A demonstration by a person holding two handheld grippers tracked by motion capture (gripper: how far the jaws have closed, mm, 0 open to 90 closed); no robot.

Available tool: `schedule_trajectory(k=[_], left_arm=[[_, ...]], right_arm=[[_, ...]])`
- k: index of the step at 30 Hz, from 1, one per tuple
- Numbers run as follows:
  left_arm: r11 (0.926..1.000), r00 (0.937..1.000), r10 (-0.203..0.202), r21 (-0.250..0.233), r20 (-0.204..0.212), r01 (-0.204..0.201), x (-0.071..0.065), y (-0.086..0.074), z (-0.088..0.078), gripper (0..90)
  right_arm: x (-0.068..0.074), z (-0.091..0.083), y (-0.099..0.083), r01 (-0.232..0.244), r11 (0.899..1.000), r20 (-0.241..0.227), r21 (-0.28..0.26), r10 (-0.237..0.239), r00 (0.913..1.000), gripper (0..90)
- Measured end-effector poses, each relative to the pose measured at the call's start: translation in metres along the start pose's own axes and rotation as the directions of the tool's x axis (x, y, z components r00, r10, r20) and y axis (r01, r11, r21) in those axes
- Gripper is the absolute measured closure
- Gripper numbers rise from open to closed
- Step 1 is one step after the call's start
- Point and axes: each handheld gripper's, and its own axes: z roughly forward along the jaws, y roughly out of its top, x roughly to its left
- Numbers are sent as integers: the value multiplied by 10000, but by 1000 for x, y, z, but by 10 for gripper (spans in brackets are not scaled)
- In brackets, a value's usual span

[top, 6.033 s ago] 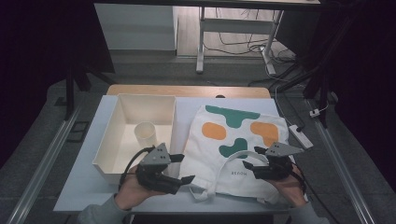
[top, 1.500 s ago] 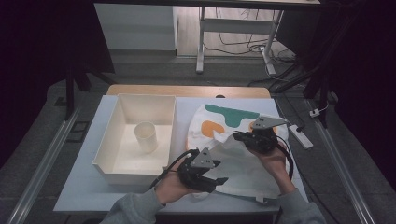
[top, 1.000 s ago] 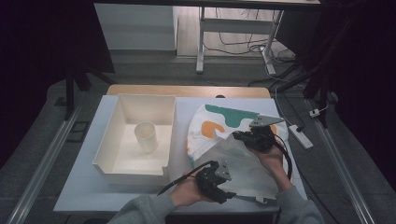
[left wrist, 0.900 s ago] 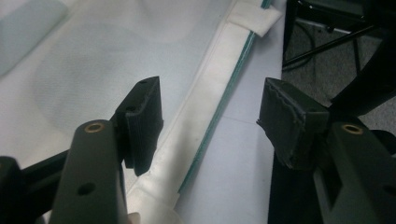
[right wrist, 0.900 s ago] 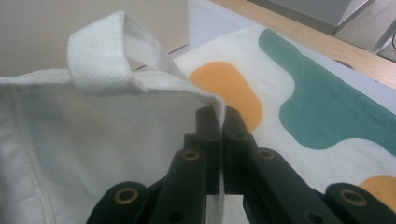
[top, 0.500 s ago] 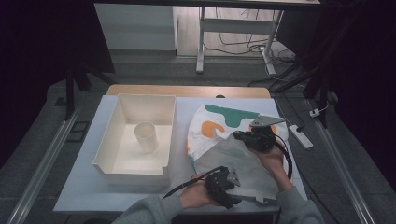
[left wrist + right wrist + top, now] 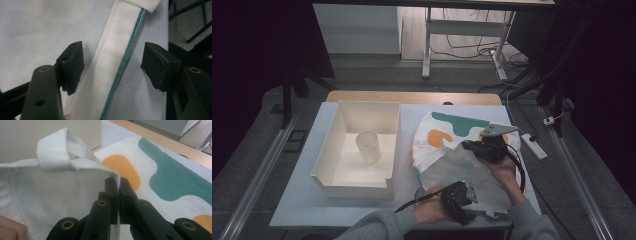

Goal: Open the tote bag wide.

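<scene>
White desk [image 7: 302,200] surface: right hand-held gripper [image 7: 117,182] clamps the white canvas tote bag's [image 7: 472,165] rim, lifting it open; left hand-held gripper [image 7: 112,67], released, straddles its green-stitched hem [image 7: 125,62].

From my seat, the table [image 7: 297,210] carries a tray [image 7: 324,175] on its left half, with a cup [image 7: 368,146] standing inside it. Just right of the tray lies a cloth bag [image 7: 452,150], its far part flat and its near part folded back over it. My right gripper [image 7: 469,146] sits on the bag's middle; my left gripper [image 7: 469,194] is at its near edge. A power strip [image 7: 532,146] lies beyond the table's right edge.
</scene>
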Motion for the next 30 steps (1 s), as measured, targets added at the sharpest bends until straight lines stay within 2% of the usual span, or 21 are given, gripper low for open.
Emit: schedule_trajectory(k=[2,3,5,7,10,13,14,15,18,24,27,30], left_arm=[[9999,9999,-112,-5,-125,112,2,0,-1,389],[9999,9998,-166,-11,-115,166,3,0,-1,431],[9999,9999,-154,-72,-55,154,4,0,-2,454],[9999,9999,-113,-94,1,113,4,0,-2,558],[9998,9998,-206,-75,49,207,6,0,-3,609],[9990,9992,-352,-275,202,358,8,0,-7,654],[9985,9985,-351,-398,421,368,9,0,-10,719],[9985,9990,-352,-410,284,364,9,0,-12,829],[9983,9980,-422,-377,463,439,12,-2,-11,847],[9985,9997,-179,-505,191,188,10,-2,-14,887],[9983,9997,-173,-555,160,182,10,-3,-17,891],[9976,9994,-171,-672,312,192,10,-4,-22,893]], right_arm=[[0,0,0,-7,10000,7,-11,7,10000,877],[0,-1,0,-15,10000,-4,-31,15,10000,877],[0,-1,0,-30,10000,-1,-47,30,10000,877],[0,-2,0,-2,10000,12,-43,2,10000,877],[-1,-3,0,8,9999,22,-122,-8,10000,877],[-1,-4,0,23,9999,41,-133,-22,10000,877],[-1,-4,0,46,9999,43,-150,-45,10000,877],[-1,-5,0,52,9998,59,-166,-51,10000,877],[-2,-7,0,-18,9997,76,-233,20,10000,877],[-2,-8,0,46,9996,117,-286,-42,9999,877],[-2,-9,0,33,9994,143,-334,-28,9999,877],[-2,-11,1,84,9991,205,-406,-76,9998,877]])
